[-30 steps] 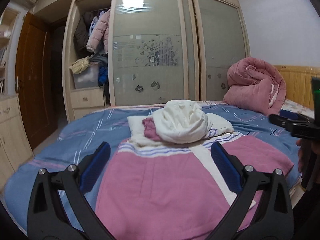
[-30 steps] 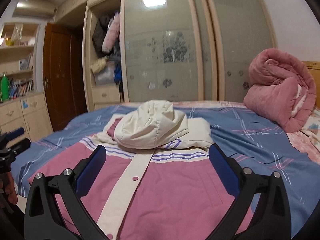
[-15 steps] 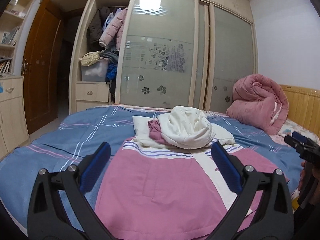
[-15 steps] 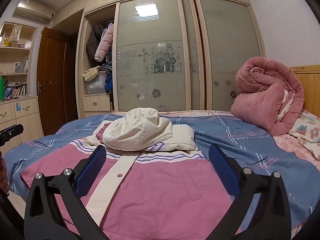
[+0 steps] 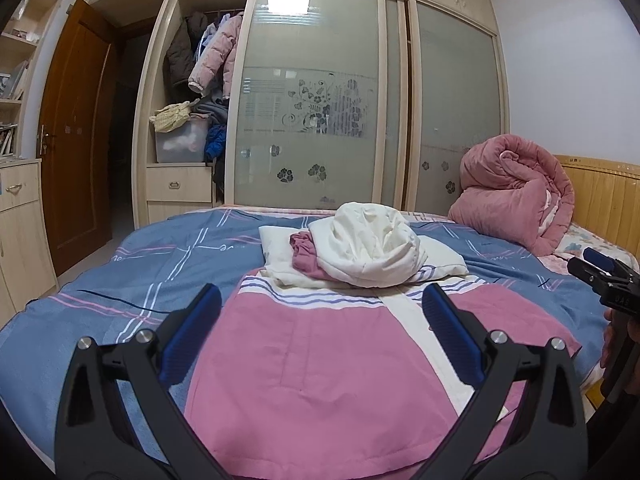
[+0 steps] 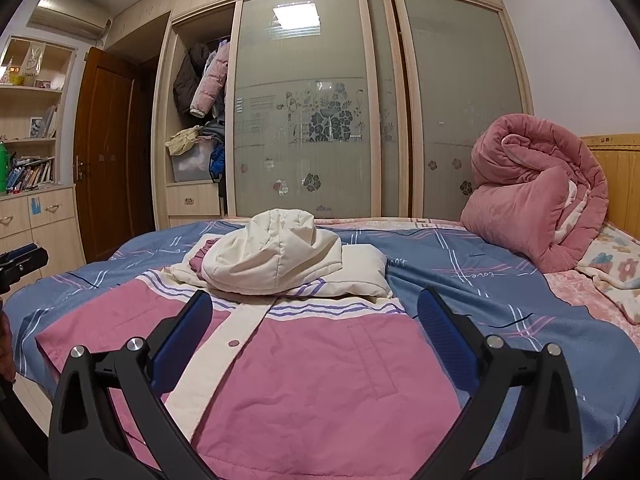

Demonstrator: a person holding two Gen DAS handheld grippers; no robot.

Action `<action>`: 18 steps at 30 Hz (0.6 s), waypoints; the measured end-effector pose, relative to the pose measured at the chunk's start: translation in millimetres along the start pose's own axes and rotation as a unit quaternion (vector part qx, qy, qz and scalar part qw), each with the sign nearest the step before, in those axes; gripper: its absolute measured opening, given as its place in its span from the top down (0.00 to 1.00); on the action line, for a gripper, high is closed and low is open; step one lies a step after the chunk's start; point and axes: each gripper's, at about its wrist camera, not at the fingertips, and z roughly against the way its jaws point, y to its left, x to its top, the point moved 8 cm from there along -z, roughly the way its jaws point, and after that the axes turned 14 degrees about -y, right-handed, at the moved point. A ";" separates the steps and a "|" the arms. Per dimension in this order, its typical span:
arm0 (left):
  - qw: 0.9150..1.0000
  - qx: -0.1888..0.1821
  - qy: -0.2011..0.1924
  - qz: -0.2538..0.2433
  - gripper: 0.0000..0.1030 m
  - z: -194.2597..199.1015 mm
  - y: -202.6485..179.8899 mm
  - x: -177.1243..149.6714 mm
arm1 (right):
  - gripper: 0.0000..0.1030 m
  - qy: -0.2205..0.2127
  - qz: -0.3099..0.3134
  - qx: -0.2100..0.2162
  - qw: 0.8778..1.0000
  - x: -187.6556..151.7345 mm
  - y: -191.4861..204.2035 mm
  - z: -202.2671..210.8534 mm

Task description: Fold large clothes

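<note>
A large pink and cream hooded jacket (image 5: 320, 368) (image 6: 320, 380) lies flat, front up, on the bed, with its cream hood (image 5: 368, 248) (image 6: 276, 256) bunched at the far end. My left gripper (image 5: 320, 328) hovers open over the jacket's lower part, holding nothing. My right gripper (image 6: 316, 328) is open too, above the jacket's other half near the cream button strip (image 6: 224, 352). Each gripper's tip shows at the edge of the other's view: the right one (image 5: 604, 276), the left one (image 6: 20, 260).
The bed has a blue checked cover (image 5: 120, 280) (image 6: 500, 292). A rolled pink quilt (image 5: 516, 188) (image 6: 536, 196) sits at the headboard end. Behind stand a sliding-door wardrobe (image 5: 316, 96) with hanging coats, a brown door (image 5: 76, 128) and shelves (image 6: 28, 120).
Both views have tilted upward over the last second, so the jacket sits lower in frame and more of the wardrobe shows. The jacket has not moved. Both grippers stay open.
</note>
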 end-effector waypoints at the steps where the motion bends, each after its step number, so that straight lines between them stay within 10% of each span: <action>1: 1.000 0.000 0.001 -0.001 0.02 -0.6 -0.2 -0.5 | 0.01 0.002 0.001 0.000 1.000 -1.0 0.5 -0.5; 18: 0.999 -0.001 0.027 -0.022 0.02 -2.6 0.5 -15.6 | 0.01 0.019 0.019 -0.006 1.000 -14.8 -4.0 2.8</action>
